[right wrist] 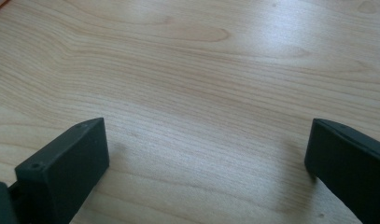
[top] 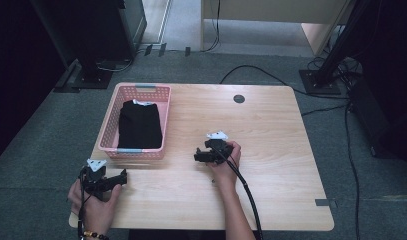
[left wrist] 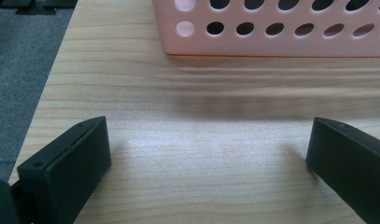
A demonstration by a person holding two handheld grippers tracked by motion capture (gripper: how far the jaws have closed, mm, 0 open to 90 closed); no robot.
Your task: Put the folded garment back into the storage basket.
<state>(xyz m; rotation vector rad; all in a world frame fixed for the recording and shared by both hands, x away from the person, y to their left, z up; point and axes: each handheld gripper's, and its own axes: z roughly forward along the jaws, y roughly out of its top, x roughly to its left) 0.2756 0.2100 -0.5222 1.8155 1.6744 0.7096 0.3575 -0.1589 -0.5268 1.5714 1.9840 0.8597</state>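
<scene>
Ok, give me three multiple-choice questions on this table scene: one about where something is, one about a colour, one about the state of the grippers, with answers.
1. Where does the folded black garment lie?
A. in the pink basket
B. on the bare wooden table
C. on the floor

2. What colour is the basket?
A. blue
B. pink
C. white

3. How do the jaws of the left gripper and the right gripper stand?
A. both shut
B. one shut on cloth
C. both open and empty

Answers: 1 A, the high view shows it inside the basket walls. 2 B, its perforated wall is pink. 3 C, each gripper view shows bare wood between wide-apart jaws.
</scene>
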